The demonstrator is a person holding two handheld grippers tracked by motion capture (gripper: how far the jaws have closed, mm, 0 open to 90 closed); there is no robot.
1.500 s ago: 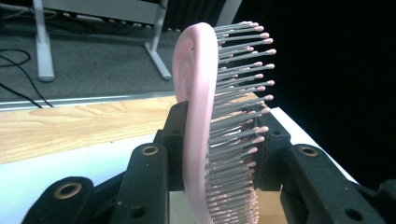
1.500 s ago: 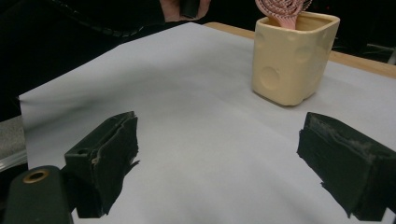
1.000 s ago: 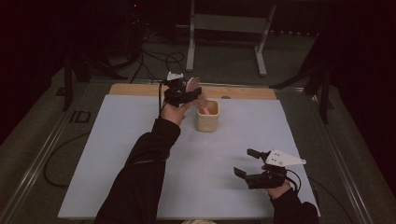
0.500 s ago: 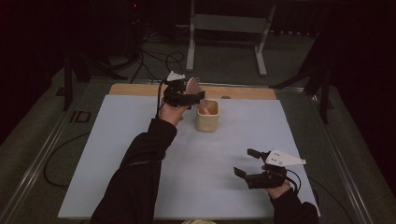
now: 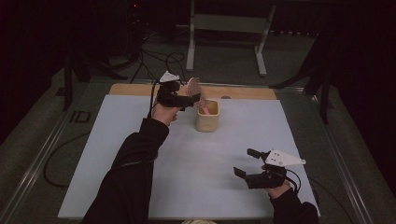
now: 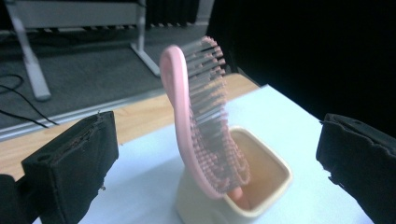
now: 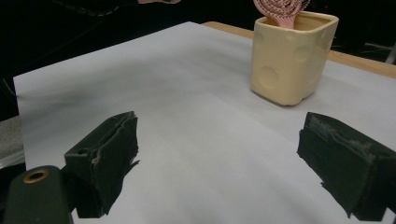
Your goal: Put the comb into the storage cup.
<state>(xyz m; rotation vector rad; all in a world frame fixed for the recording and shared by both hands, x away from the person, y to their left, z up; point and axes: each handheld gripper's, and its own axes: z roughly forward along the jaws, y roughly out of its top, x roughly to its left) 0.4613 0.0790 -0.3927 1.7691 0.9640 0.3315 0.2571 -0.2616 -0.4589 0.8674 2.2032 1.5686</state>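
The left gripper (image 6: 219,158) has its jaws spread wide at the lower left and right of the frame, having just been opening. Between them, untouched, a pink hairbrush (image 6: 196,116) stands handle-down in a cream cup (image 6: 261,186) on the pale bench (image 6: 299,116), bristles facing right.

1. White sheet (image 5: 140,140) spread flat over most of the table top.
2. Strip of bare wooden table edge (image 5: 243,92) left uncovered along the far side of the sheet.
3. Metal frame stand (image 5: 229,28) on the dark floor beyond the table, with two upright legs on flat feet.
4. Black cables (image 5: 159,58) looped on the floor to the left of that stand.
5. Dark surroundings at both sides, too dim to make out.
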